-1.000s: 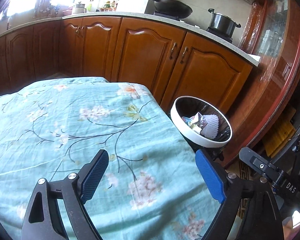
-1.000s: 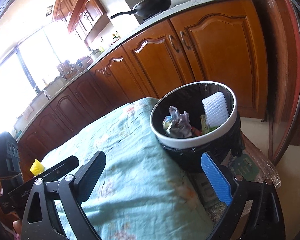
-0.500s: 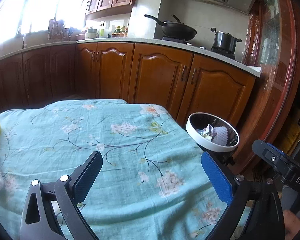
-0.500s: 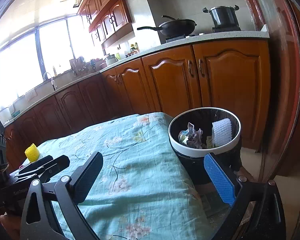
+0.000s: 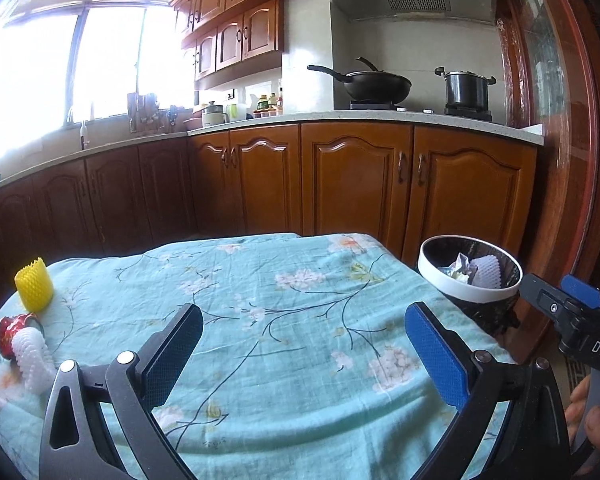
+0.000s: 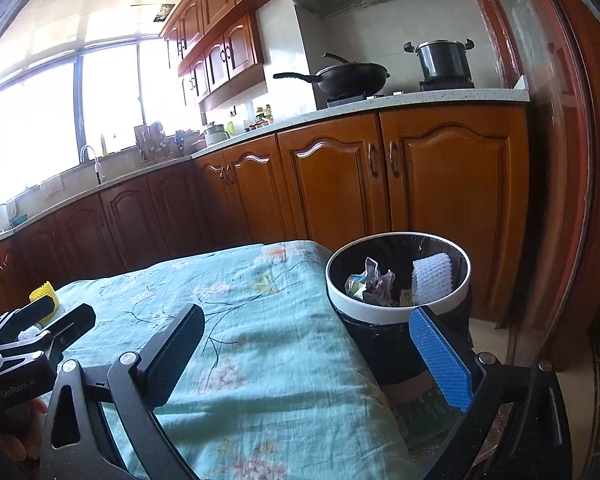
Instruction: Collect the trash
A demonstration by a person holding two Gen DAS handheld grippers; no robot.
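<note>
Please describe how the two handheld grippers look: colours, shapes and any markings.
Both the left gripper and the right gripper have black angular frames with silver bolts. Each carries one black textured pad and one blue textured pad. White lettering, partly readable, marks the bodies.

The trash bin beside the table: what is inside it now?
Inside the trash bin lie a white foam net sleeve, a crumpled wrapper and small colourful scraps. Whatever is beneath them is covered.

Yellow foam net (image 5: 34, 284) upright, white net (image 5: 34, 360) and red wrapper (image 5: 10, 330) lying (touching) beside it.
</note>
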